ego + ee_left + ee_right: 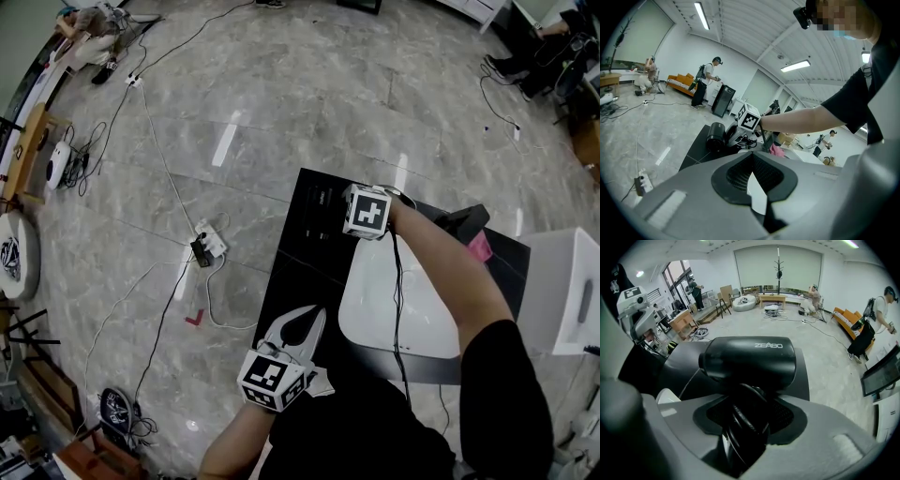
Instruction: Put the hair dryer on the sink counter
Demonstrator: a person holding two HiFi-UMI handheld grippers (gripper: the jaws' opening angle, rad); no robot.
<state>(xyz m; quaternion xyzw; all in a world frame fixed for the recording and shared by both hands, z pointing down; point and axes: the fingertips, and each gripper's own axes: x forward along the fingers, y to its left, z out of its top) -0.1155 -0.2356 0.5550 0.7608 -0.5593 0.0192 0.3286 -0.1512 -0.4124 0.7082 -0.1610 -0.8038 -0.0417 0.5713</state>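
Observation:
The black hair dryer [747,359] has its cord wound round the handle. My right gripper [747,401] is shut on that handle, pointing steeply down. From the left gripper view, the hair dryer [715,136] hangs just over the far left part of the black sink counter [295,258], and I cannot tell if it touches. In the head view the right gripper [364,214] hides the dryer under its marker cube. My left gripper [305,323] hovers at the counter's near left edge, beside the white basin [384,300]. Its jaw tips [751,157] meet with nothing between them.
A pink object [480,247] lies at the counter's far right. A white cabinet [562,291] stands right of the counter. A power strip [208,246] and cables lie on the marble floor to the left. People stand far back in the room.

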